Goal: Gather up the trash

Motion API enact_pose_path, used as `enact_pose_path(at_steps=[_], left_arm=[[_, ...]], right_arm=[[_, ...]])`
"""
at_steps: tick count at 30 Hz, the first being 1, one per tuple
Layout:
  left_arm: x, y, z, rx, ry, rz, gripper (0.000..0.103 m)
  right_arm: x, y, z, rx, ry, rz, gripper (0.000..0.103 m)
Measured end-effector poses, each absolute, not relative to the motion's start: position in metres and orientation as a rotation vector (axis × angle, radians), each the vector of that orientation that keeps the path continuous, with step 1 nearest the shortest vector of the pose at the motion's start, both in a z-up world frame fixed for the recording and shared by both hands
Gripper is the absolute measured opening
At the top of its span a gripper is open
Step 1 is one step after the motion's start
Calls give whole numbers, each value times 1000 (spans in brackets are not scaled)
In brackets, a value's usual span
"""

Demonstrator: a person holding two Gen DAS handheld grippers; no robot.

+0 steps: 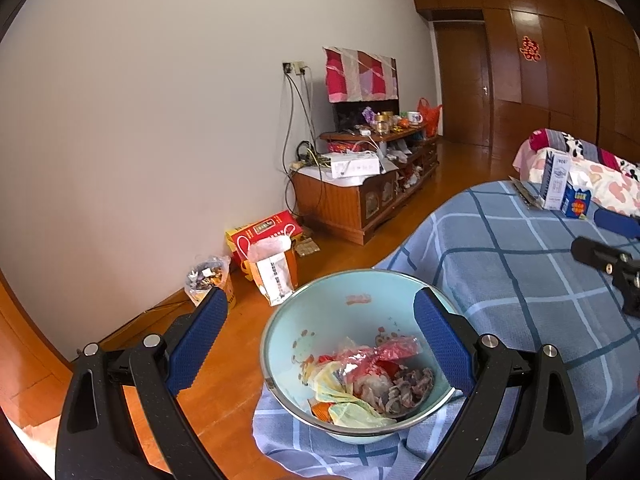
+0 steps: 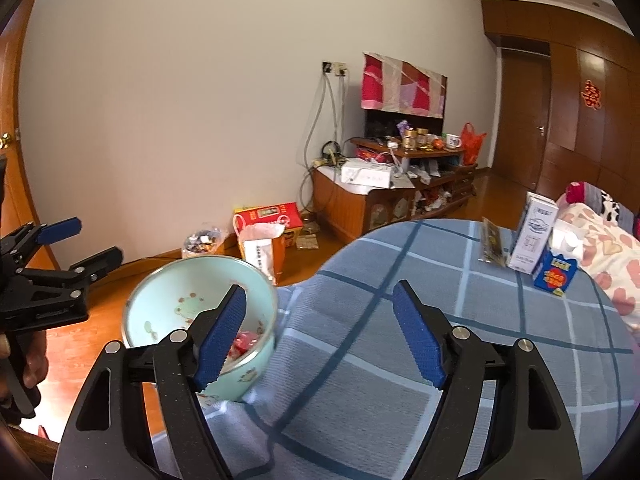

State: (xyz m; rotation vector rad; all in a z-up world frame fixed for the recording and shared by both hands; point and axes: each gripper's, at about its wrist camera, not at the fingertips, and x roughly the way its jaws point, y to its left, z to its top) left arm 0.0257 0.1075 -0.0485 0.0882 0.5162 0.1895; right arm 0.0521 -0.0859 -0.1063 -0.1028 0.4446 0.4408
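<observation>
We see a blue plaid bedspread [image 2: 460,320]; at its edge sits a pale-green enamel basin [image 1: 304,320] holding crumpled wrappers [image 1: 368,380]. Our left gripper [image 1: 320,320] and right gripper [image 2: 320,312] both gape wide, holding nothing.

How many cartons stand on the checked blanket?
2, both at its far right edge: a tall white carton and, right beside it, a shorter blue carton. Others may be hidden.

Home bedroom: bed w/ checked sheet [image 2: 400,360], wooden wardrobe [image 1: 560,60], cluttered TV cabinet [image 1: 344,204], wood floor.
</observation>
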Motion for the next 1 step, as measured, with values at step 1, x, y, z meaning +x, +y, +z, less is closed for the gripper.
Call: enact_pose_path(at_steps=[1], left_arm=[[26,107,-49,91,519,187,92]], right_arm=[[54,-90,-108,-105,448,427,76]])
